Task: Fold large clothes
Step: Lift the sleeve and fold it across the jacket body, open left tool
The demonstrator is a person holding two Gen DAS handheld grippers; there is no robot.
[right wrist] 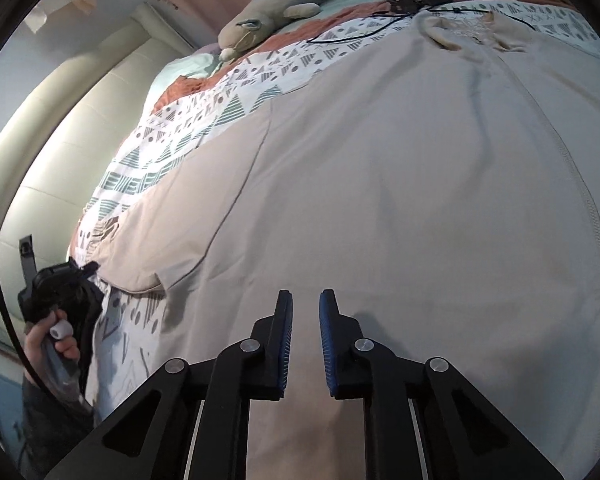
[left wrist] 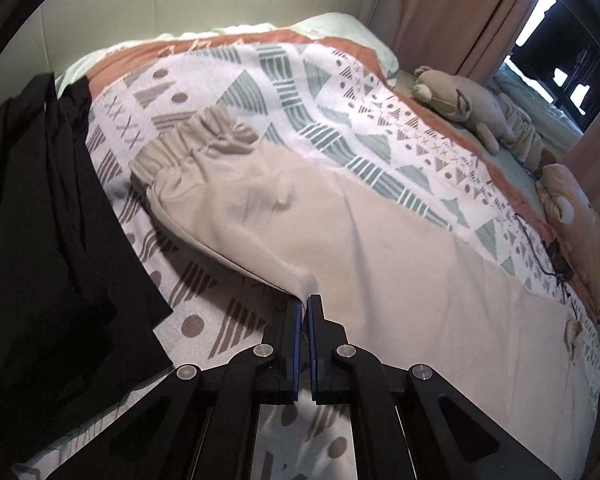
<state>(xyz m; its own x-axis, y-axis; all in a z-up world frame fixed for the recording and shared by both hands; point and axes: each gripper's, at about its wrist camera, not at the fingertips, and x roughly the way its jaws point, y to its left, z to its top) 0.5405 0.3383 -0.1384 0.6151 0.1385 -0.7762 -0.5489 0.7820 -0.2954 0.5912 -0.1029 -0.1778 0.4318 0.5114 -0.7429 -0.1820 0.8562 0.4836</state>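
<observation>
A large beige garment [left wrist: 380, 240] with an elastic cuff lies spread over the patterned bedspread [left wrist: 260, 80]. My left gripper [left wrist: 305, 300] is shut on the garment's near edge, at a fold by the sleeve. In the right wrist view the same beige garment [right wrist: 380, 160] fills the middle, collar at the far end. My right gripper [right wrist: 305, 296] is open and empty, just above the cloth. The left gripper, held in a hand, shows at the left [right wrist: 56, 300] by the sleeve.
A black garment [left wrist: 40, 220] lies on the left of the bed. Plush toys [left wrist: 460, 104] and a black cable with a small device [left wrist: 556, 256] lie along the far side. A padded headboard [right wrist: 60, 140] and curtains stand beyond.
</observation>
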